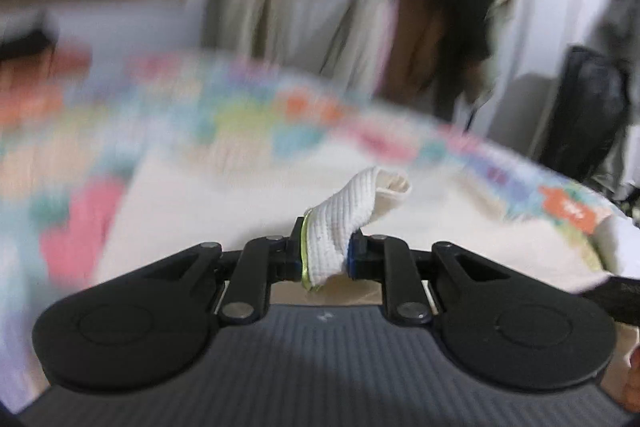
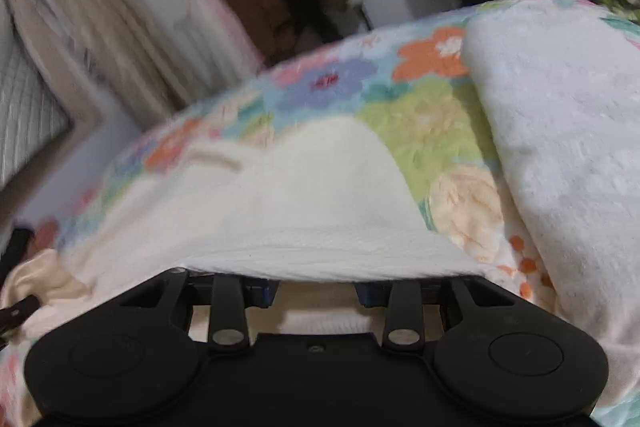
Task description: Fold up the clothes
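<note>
My left hand-held gripper [image 1: 326,253] is clamped on a ribbed white cuff [image 1: 344,223] of the cream knit garment [image 1: 224,203], which lies spread on the floral fleece blanket [image 1: 248,115] ahead of it. My right hand-held gripper [image 2: 316,293] has its jaws apart, the garment's folded hem draped over the tips; whether the pads bite, I cannot tell. The hem's long axis runs crosswise to the right gripper, which sits closest.

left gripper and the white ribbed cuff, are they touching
Touching. The left wrist view shows the left gripper with both pads closed on the white ribbed cuff, which bunches between them and sticks out past the fingertips.
</note>
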Motion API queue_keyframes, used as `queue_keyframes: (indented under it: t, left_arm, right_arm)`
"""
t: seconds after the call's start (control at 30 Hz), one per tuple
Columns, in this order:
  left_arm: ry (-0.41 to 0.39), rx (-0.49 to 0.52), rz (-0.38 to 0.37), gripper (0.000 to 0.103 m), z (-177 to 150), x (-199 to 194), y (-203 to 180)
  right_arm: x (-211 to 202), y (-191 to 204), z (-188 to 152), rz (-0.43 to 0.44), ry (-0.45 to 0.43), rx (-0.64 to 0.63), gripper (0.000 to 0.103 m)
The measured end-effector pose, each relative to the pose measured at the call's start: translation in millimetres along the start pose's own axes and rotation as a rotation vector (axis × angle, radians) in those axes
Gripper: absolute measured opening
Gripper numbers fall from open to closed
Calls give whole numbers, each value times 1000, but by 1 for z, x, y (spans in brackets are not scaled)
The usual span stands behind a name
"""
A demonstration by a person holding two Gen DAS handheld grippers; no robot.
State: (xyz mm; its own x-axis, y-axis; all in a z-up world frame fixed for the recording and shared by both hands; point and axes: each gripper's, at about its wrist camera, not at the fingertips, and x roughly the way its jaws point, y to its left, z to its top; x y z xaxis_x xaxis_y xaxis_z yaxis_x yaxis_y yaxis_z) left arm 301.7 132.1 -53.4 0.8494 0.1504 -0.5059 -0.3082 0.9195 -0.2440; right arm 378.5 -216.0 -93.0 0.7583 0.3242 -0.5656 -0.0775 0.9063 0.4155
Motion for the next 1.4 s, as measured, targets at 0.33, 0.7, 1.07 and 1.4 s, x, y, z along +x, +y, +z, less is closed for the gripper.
queue_keyframes:
  t: [0.33, 0.7, 1.07, 1.4]
  left_arm:
    - [-98, 35, -8, 22, 5, -21, 17]
    - [151, -110, 141, 20, 18, -3, 83]
    - [412, 105, 66, 51, -6, -111, 95]
    - [860, 235, -129, 51, -65, -163, 110]
  right_arm:
    - [-3, 6, -11, -51, -2, -137, 40]
    - [-4, 21, -16, -129, 48, -182, 41]
    - [-123, 46, -33, 78, 267, -235, 56]
    - [-215, 0, -74, 96, 640, -294, 59]
